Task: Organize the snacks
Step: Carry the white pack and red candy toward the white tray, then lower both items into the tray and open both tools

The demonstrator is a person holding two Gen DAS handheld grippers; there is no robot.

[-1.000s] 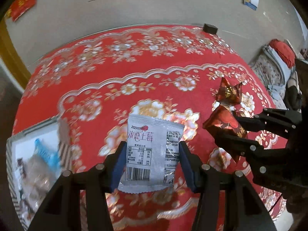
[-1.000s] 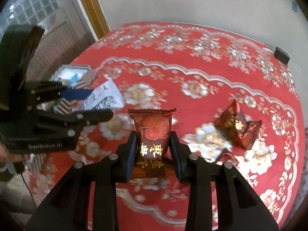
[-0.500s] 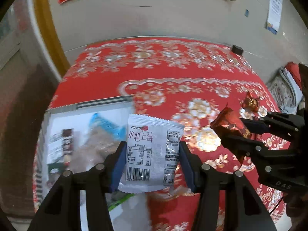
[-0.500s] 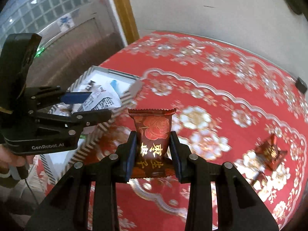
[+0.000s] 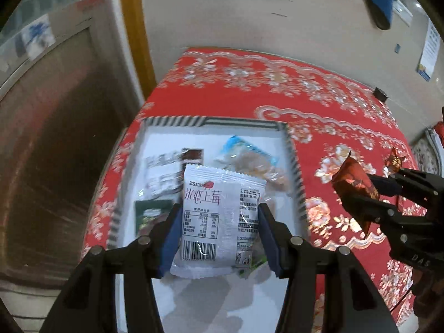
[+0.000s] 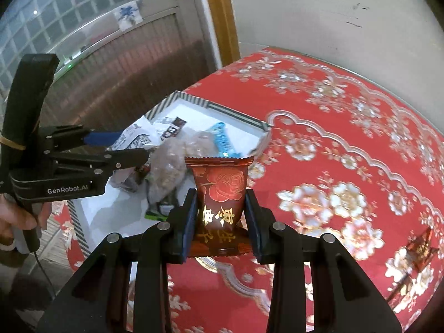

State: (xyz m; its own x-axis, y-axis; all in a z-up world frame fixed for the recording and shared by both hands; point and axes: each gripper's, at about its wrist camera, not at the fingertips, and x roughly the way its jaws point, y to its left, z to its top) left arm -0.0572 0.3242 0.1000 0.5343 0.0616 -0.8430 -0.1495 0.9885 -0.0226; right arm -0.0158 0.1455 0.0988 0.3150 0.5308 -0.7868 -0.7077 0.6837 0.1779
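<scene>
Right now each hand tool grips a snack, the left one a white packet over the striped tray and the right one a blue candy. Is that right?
Not quite: the right gripper holds a dark red candy with a rose print, not a blue one, as the right wrist view shows. The rest stands: the left gripper has its jaws shut on the white packet over the striped tray.

The right gripper (image 6: 222, 216) pinches a dark red packet (image 6: 220, 194) with gold characters and a rose print, upright between its blue pads (image 6: 191, 222). Behind it a white tray (image 6: 116, 211) with a striped rim sits on the red floral cloth (image 6: 347, 144), holding a clear bag (image 6: 169, 172), a blue-topped packet (image 6: 222, 138) and other wrappers. The left gripper (image 6: 138, 147) reaches over the tray from the left, clamping a white packet (image 6: 133, 138). Another red candy (image 6: 420, 249) lies on the cloth, far right.
</scene>
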